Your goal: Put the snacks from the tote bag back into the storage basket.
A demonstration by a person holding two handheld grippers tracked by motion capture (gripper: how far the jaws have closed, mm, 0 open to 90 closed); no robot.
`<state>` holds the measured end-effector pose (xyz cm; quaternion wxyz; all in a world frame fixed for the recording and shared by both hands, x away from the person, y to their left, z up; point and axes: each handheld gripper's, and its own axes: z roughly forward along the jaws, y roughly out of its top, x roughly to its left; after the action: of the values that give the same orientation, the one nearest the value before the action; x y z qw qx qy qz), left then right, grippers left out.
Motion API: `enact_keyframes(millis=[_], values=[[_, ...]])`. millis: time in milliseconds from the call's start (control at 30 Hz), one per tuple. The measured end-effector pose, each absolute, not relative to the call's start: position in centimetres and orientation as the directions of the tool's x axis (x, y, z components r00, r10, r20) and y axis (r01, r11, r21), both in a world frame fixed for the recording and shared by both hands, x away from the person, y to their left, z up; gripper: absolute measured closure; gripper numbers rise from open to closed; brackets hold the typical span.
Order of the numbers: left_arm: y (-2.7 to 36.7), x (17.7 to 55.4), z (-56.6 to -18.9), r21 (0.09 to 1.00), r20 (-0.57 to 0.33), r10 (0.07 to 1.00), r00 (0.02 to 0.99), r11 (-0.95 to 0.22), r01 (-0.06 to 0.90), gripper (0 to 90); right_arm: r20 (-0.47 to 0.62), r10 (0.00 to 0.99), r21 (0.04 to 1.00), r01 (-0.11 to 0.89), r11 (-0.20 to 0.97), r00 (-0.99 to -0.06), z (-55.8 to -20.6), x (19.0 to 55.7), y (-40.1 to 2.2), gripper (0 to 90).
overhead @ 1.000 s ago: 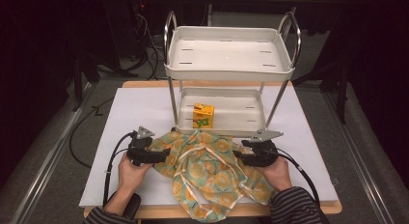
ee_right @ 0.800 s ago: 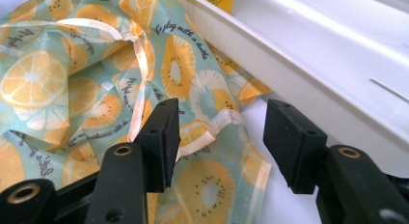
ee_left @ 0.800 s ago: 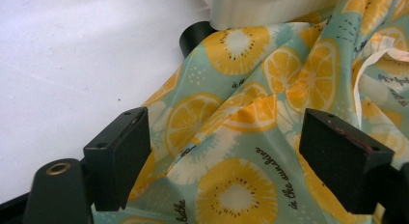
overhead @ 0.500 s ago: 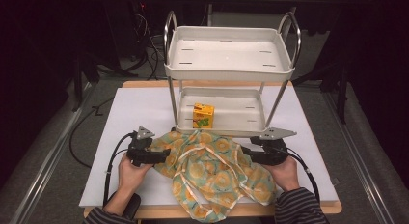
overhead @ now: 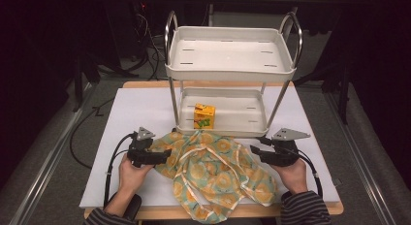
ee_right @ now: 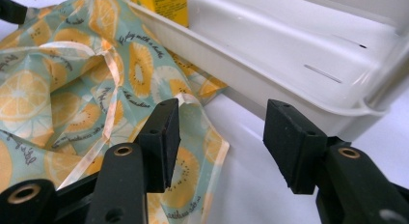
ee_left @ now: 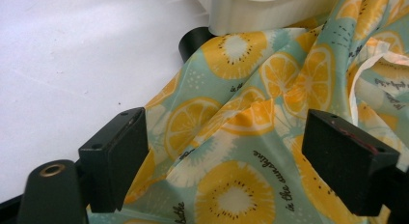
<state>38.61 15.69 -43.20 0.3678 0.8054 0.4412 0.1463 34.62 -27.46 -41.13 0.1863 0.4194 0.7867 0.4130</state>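
Observation:
A crumpled cloth [overhead: 218,171] printed with orange and kiwi slices lies at the table's front middle, partly over the front edge. My left gripper [overhead: 166,155] rests at its left side. In the left gripper view this gripper [ee_left: 226,151] is open, and the cloth [ee_left: 231,132] spreads loosely between and under the two wide-set jaws. My right gripper [overhead: 255,152] hovers just off the cloth's right edge. It is open [ee_right: 222,137] over a corner of the cloth [ee_right: 58,89] and bare table, with nothing pressed by its pads.
A white two-tier cart [overhead: 230,70] stands behind the cloth. Its lower tray [overhead: 237,111] holds a yellow juice carton [overhead: 204,116], and the cloth touches that tray's front rim [ee_right: 289,45]. A black caster [ee_left: 193,40] sits under the tray. White table mat [overhead: 135,108] lies to both sides.
My right gripper has slid to the right, off the cloth's edge. The left gripper and the cloth have stayed where they were.

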Motion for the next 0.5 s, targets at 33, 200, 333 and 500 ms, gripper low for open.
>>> enact_keyframes(millis=[33, 200, 333, 500], values=[[15.7, 38.6, -43.2, 0.72, -0.087, 0.817, 0.57, -0.344, 0.603, 17.1, 0.054, 0.816, 0.809, 0.504, 0.302, -0.576, -41.2, 34.6, -27.6, 47.9], [15.8, 38.7, -43.3, 0.715, -0.086, 0.824, 0.56, -0.34, 0.611, 17.4, 0.069, 0.824, 0.815, 0.508, 0.278, -0.562, -41.4, 34.6, -28.1, 47.4], [15.9, 38.7, -43.3, 0.715, -0.094, 0.829, 0.551, -0.329, 0.617, 18.1, 0.073, 0.833, 0.817, 0.512, 0.266, -0.549, -41.5, 34.6, -28.4, 47.1], [15.9, 38.7, -43.2, 0.715, -0.092, 0.829, 0.552, -0.331, 0.616, 18.1, 0.079, 0.852, 0.809, 0.533, 0.249, -0.518, -42.2, 34.9, -29.1, 46.8]])
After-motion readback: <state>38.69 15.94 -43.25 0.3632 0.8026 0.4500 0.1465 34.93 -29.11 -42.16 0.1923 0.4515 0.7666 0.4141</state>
